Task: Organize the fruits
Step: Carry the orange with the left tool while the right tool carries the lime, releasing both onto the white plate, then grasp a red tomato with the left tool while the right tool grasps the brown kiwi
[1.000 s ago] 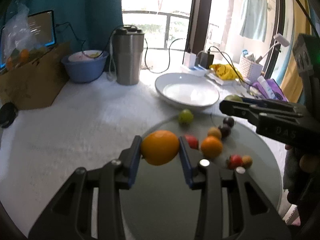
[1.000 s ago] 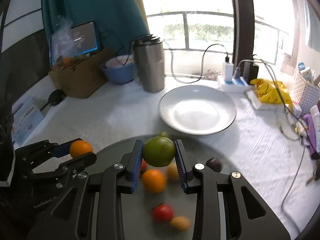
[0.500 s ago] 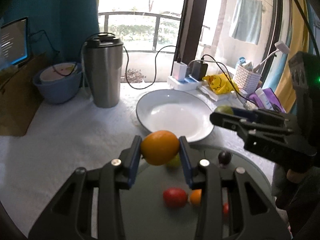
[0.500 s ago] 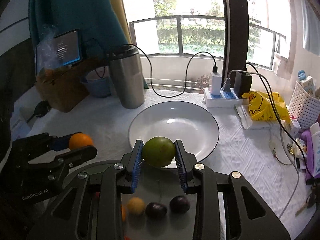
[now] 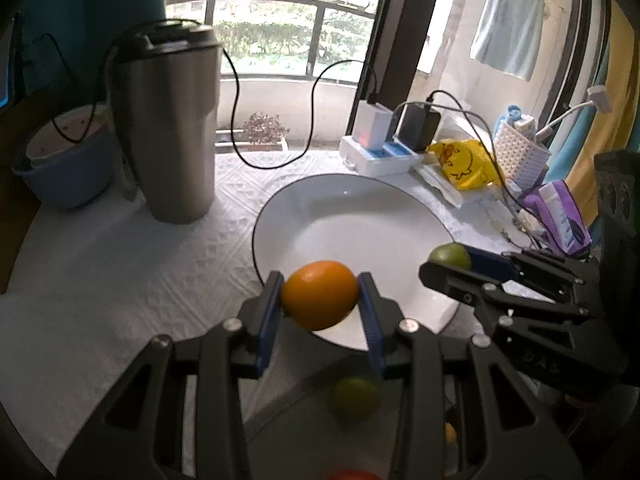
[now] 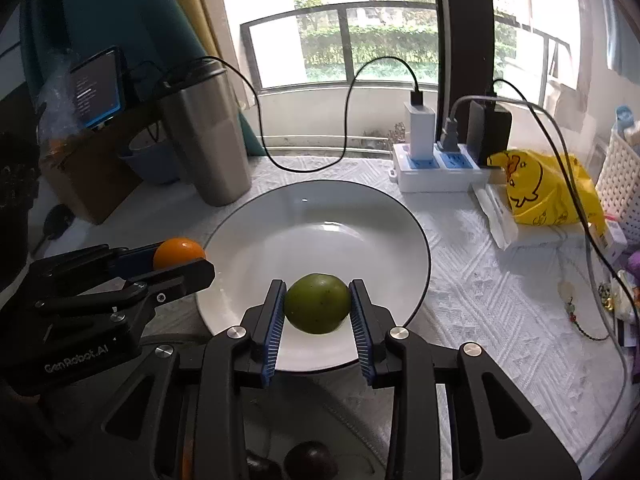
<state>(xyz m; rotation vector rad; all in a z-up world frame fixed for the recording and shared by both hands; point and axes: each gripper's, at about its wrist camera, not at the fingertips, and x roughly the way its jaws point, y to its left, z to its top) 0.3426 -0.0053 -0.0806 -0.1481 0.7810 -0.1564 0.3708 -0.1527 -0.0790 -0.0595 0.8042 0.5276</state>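
My left gripper point(image 5: 320, 295) is shut on an orange point(image 5: 319, 294), held above the near left rim of the white plate point(image 5: 360, 216). My right gripper point(image 6: 317, 309) is shut on a green fruit point(image 6: 317, 308), held over the near edge of the same white plate point(image 6: 320, 240). Each gripper shows in the other's view: the right gripper point(image 5: 444, 258) with the green fruit point(image 5: 449, 255) at the plate's right, the left gripper point(image 6: 180, 256) with the orange point(image 6: 179, 252) at its left. The plate is bare. On the grey tray point(image 5: 304, 432) below lie a blurred green fruit point(image 5: 354, 398) and dark plums point(image 6: 310, 460).
A steel tumbler point(image 5: 168, 128) stands left of the plate, a blue bowl point(image 5: 64, 176) beyond it. A power strip with chargers point(image 6: 440, 168), a yellow bag point(image 6: 540, 192) and a white basket point(image 6: 620, 184) crowd the back right. Cables trail across the white cloth.
Both grippers have carried their fruit forward from above the grey tray to the white plate's near edge. The tray's fruit has slid down to the bottom of both views.
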